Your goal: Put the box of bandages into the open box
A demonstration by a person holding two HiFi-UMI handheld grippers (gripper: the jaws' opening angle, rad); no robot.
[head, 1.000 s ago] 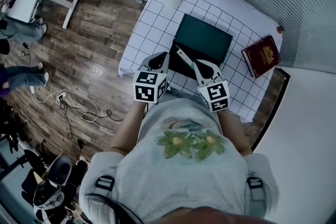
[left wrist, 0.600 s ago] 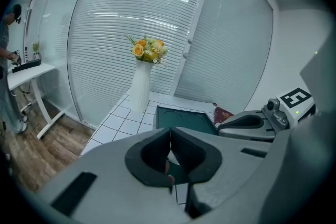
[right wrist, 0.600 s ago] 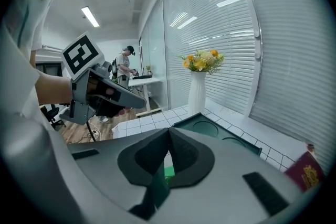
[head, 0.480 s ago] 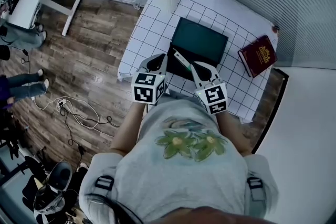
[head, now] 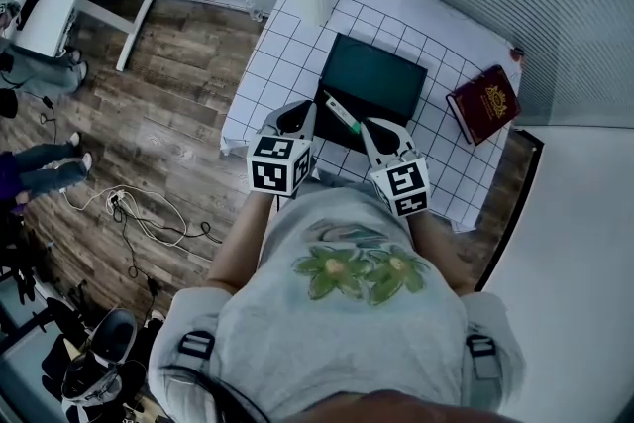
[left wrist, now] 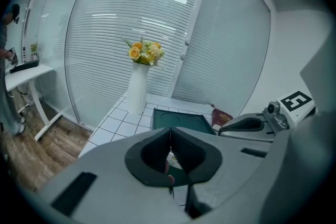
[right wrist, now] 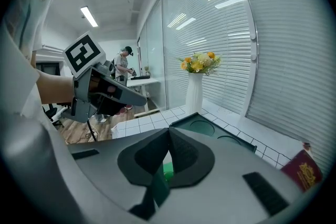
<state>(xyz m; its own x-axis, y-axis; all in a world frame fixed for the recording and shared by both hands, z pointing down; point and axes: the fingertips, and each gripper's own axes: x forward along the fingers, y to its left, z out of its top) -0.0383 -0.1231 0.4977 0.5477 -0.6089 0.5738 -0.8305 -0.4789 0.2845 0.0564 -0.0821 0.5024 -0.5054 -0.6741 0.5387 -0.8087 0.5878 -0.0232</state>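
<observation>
On the white gridded table (head: 282, 54) sits the dark open box (head: 381, 74). My left claw (left wrist: 169, 131) is closed, empty; my right claw (right wrist: 169, 131) clamps the slim box of bandages (head: 341, 112) over its near edge. Releasing early risks dropping it outside.

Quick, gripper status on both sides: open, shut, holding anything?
Left gripper: shut, nothing between its jaws.
Right gripper: shut on the box of bandages.

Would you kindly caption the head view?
Right gripper holds the white-and-green bandage box over the dark green open box.
</observation>
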